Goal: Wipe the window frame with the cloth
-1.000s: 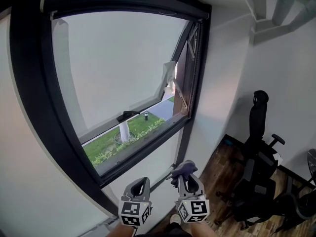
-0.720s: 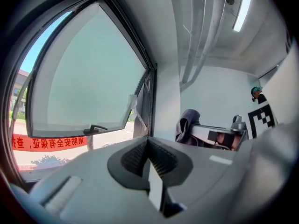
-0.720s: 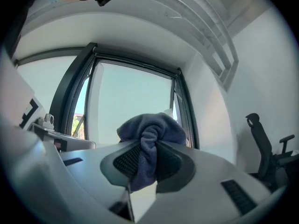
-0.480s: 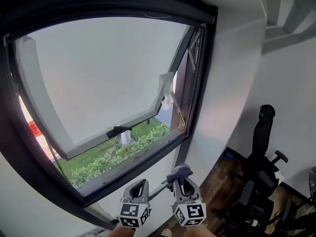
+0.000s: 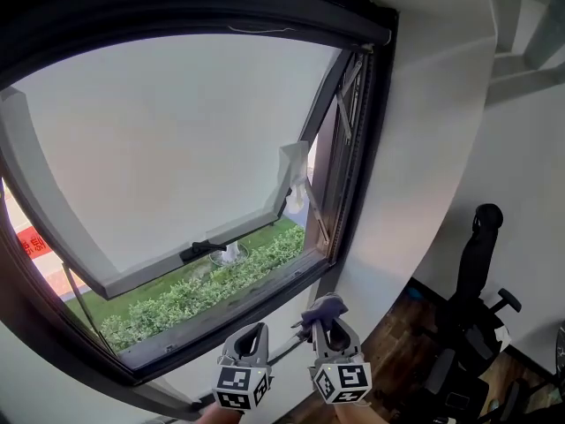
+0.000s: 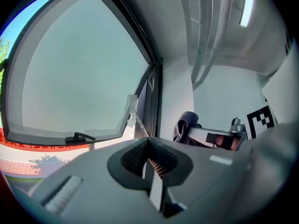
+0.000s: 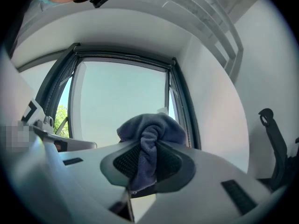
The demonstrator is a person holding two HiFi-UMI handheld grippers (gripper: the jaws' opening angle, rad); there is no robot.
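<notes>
The right gripper (image 5: 330,323) is clamped on a bunched blue-grey cloth (image 5: 321,307), which sticks up above its jaws. It is held below the bottom right corner of the dark window frame (image 5: 364,157). The left gripper (image 5: 253,334) is just beside it, jaws pressed together with nothing between them. The window pane (image 5: 177,148) is tilted open outward, with a black handle (image 5: 196,251) on its lower edge. A black chair (image 5: 477,263) stands near the right wall.

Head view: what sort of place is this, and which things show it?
Probably an office room: a dark-framed window pushed open over greenery, a black office chair, and a wood floor.
</notes>
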